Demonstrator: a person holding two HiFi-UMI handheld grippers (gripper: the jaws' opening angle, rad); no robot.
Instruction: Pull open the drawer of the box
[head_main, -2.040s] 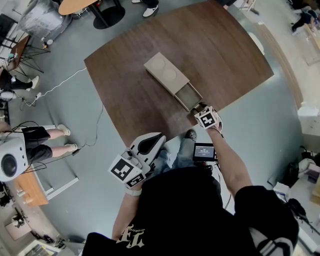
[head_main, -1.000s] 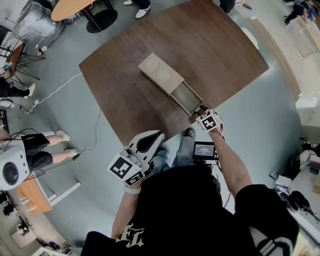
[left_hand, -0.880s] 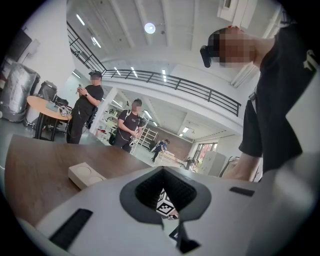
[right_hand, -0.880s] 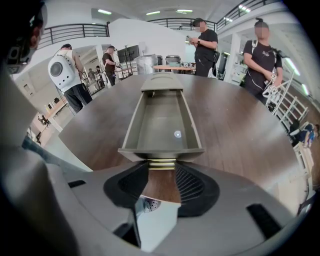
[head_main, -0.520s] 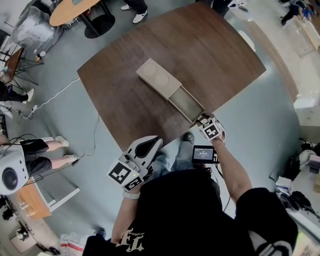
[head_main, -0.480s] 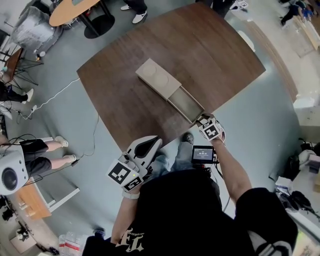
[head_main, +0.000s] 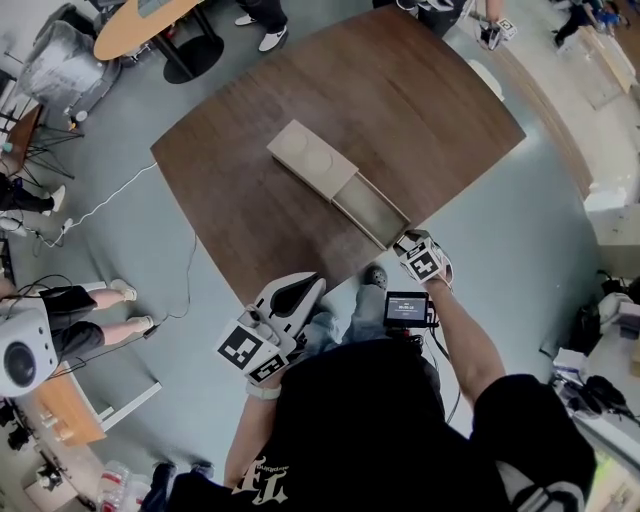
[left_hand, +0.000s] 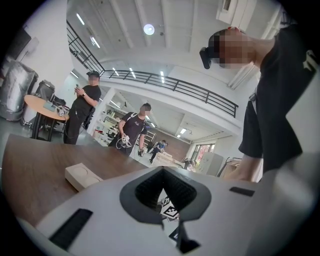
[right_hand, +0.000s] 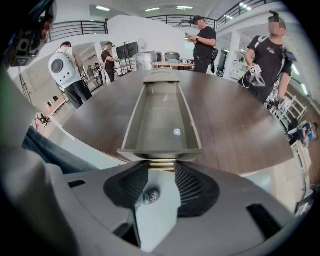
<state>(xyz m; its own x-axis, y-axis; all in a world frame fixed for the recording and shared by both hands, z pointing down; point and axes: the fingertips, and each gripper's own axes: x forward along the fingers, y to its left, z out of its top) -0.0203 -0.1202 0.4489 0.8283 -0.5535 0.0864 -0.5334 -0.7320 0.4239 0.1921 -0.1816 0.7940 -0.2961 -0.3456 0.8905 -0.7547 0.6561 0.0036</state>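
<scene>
The drawer (head_main: 372, 210) stands well out of the box (head_main: 310, 160), reaching the table (head_main: 240, 200) edge at centre right, so the pull looks nearly done. The right gripper (right_hand: 162, 167), angled steeply down, has its jaws pinching the front pull (right_hand: 161, 161). The next move is probably to stop before the drawer slides free, then let go. The left gripper (head_main: 316, 281), lower centre and off the table, is held level, its jaws pressed together on nothing

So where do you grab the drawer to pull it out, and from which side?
Grab the small handle in the middle of the drawer's front panel, coming from the table's near edge, in line with the drawer. It sticks out as a narrow tab that jaws can pinch, and the drawer slides from the box that way. The right gripper holds it so.
</scene>
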